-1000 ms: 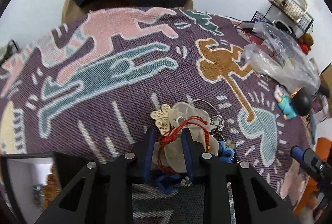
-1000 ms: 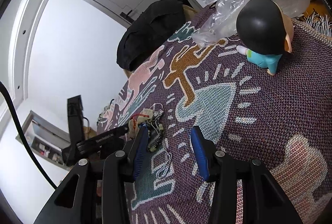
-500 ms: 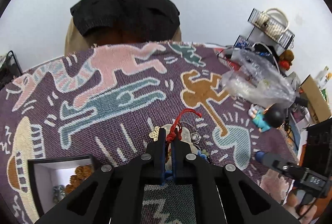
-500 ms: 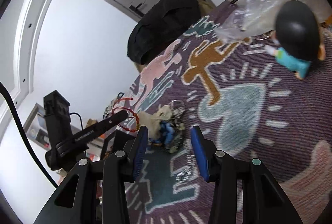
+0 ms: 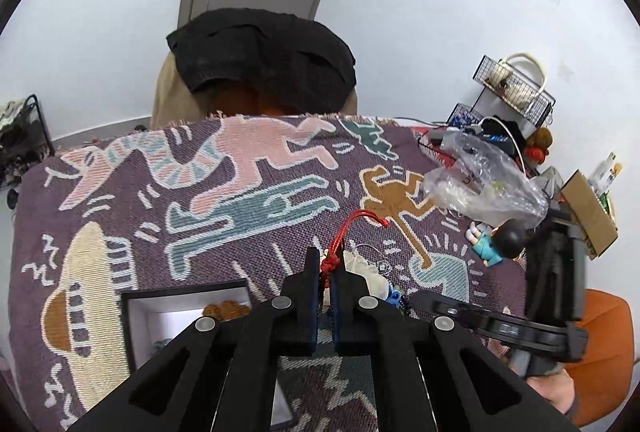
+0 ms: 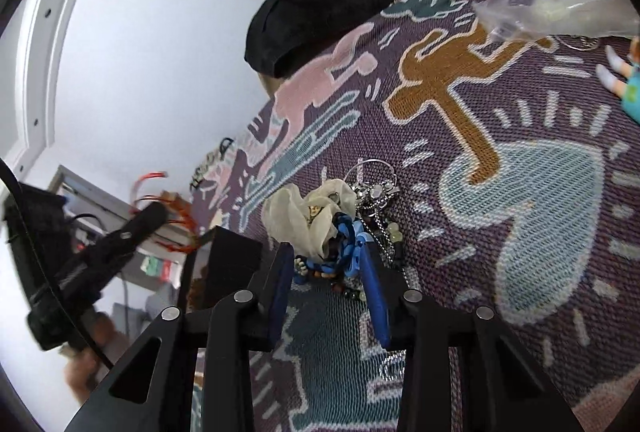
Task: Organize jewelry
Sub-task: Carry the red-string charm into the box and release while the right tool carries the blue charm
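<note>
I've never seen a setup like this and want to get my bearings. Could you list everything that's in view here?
Blanket: one, purple with coloured figures, covering the table.
Red cord bracelet: one, pinched in the left gripper, lifted.
Jewelry box: one, black with white lining, near left, beads inside.
Jewelry pile: one heap, cream pouch, blue pieces, silver chains, mid-blanket.
Plastic bag: one, clear, far right.
Figurine: one, black hair, teal top, right.
Black cloth: one, on the chair behind.
Wire basket: one, black, on the wall.
Left gripper: black, shut on the cord.
Right gripper: blue pads, closing around the blue pieces.
</note>
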`<state>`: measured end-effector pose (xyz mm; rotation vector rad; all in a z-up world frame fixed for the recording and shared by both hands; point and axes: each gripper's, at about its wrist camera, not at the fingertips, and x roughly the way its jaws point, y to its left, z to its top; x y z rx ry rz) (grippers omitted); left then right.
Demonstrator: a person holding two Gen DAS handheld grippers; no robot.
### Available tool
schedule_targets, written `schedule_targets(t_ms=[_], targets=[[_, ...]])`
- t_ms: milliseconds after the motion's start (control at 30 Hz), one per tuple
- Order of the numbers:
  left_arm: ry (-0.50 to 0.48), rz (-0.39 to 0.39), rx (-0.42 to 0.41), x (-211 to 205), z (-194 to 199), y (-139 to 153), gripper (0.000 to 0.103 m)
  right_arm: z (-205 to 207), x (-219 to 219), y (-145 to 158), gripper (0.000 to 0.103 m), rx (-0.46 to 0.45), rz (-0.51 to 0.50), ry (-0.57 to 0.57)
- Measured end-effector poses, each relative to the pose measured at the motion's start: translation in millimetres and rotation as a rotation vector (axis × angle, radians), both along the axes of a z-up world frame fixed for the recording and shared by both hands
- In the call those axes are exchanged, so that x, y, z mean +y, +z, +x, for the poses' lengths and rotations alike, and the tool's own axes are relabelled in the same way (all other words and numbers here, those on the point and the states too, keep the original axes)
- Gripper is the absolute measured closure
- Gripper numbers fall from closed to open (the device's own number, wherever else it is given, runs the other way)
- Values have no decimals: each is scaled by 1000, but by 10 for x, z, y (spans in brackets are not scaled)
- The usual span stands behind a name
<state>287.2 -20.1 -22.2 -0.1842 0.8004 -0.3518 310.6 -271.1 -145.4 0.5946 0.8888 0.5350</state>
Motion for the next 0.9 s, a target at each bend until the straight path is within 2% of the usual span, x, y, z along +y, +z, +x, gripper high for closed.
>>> schedule_targets(t_ms=[67, 233, 600, 667, 733, 900], targets=[[5, -4, -8, 51, -38, 21, 99, 44, 81, -31, 73, 15, -39, 7], [25, -27, -18, 226, -111, 39, 99, 105, 209, -132, 73, 63, -150, -16], [42, -62, -31, 439, -255, 41, 99, 202, 274, -186, 73, 100, -146, -29], [47, -68, -34, 478, -290, 55, 99, 268, 270, -210, 88, 109, -125, -39], [50, -68, -42, 509, -331, 74, 99, 283, 239, -208, 92, 110, -88, -47], [73, -80, -53, 613, -409, 123, 99, 73, 256, 134, 93, -25, -81, -40]])
